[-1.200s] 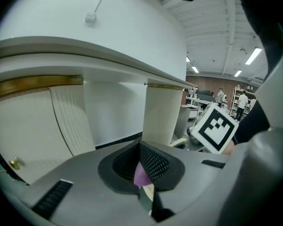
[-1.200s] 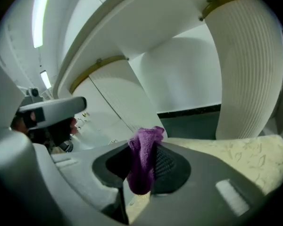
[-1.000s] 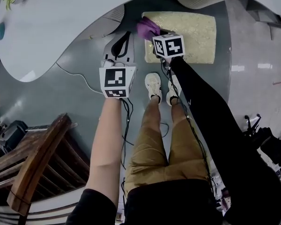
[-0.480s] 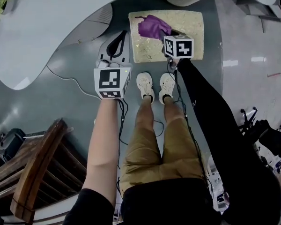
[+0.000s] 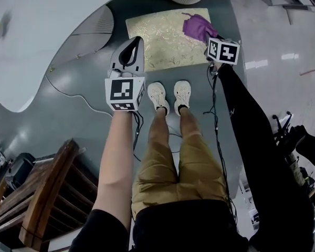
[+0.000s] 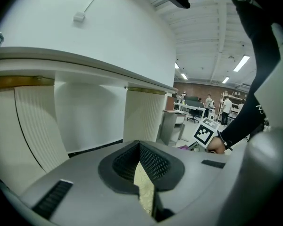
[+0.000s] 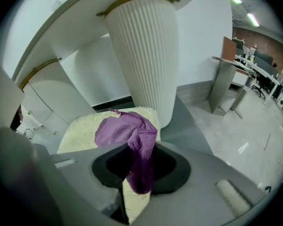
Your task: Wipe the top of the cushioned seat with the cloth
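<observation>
Clamps the purple cloth (image 7: 132, 135) in the jaws of the right gripper (image 7: 138, 173), shut hard on a hanging fold, no daylight between them. Lets the bunched rest of it spill out just past the tips and lie on the cushioned seat (image 7: 78, 131). Pale yellow, that seat, directly below and ahead of the jaws, low on the grey floor (image 5: 68, 114). Works right up at the seat's far right corner, close by the white fluted pedestal (image 7: 146, 55) rising just beyond the tips.

Over to the left gripper (image 6: 140, 166): jaws closed on nothing at all, only a thin sliver of yellow seat visible through the slot behind them. Hangs well to the left of the cloth, tips aimed at the seat's left end; touching it or not, cannot tell. Picks up the right gripper's marker cube (image 6: 205, 133) off to the right of those jaws. And between the two grippers, on the near side of the seat, a pair of pale shoes (image 5: 169, 96) planted side by side.
</observation>
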